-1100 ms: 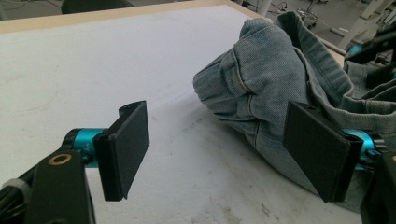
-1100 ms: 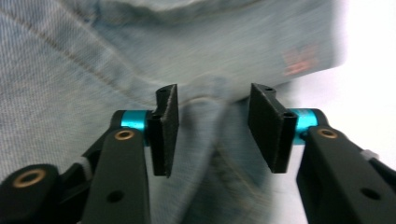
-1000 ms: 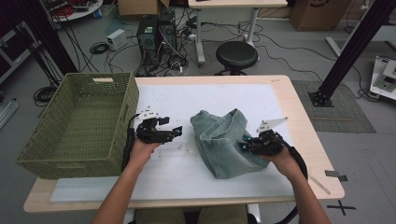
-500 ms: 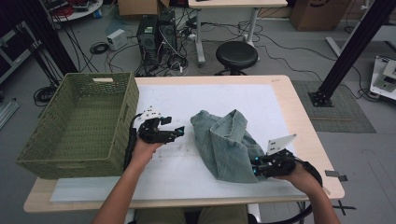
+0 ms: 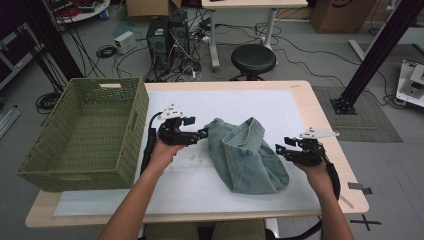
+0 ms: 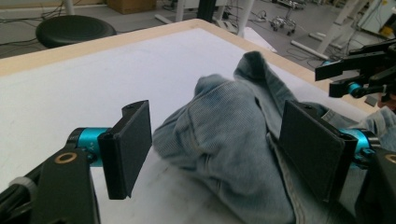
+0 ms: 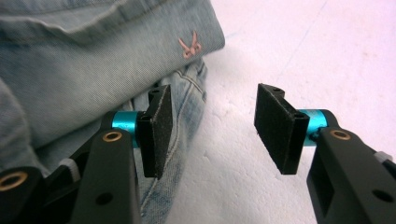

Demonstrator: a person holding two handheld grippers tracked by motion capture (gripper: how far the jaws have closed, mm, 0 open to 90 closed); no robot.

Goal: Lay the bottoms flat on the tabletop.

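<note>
**Crumpled denim between two open tongs**

A crumpled pair of faded blue denim jeans [image 5: 247, 155] lies in a heap on the white-covered, wood-edged table [image 5: 240, 102], well right of the empty olive-green woven basket [image 5: 85, 132] that sits at the table's left end. Everything else is placed from the jeans.

The left tongs [image 5: 202, 134] sit at the heap's upper left edge. In the left gripper view their jaws stand wide apart, with a raised fold of denim [image 6: 224, 135] between them and not yet clamped. The right tongs [image 5: 278, 149] hover just off the heap's right side. In the right gripper view their jaws are also apart, over bare table, with a stitched seam and a small rust-coloured bar tack [image 7: 190, 46] close beside one jaw.

Judged from its slump and folds, the denim is soft and limp, fairly heavy for cloth, and not slippery or fragile. It should sag and trail once lifted, so a single thin layer may slide out of the heap rather than carry it. The better holds look to be thick places: the raised fold on the left, the doubled seam or hem edge on the right.
</note>
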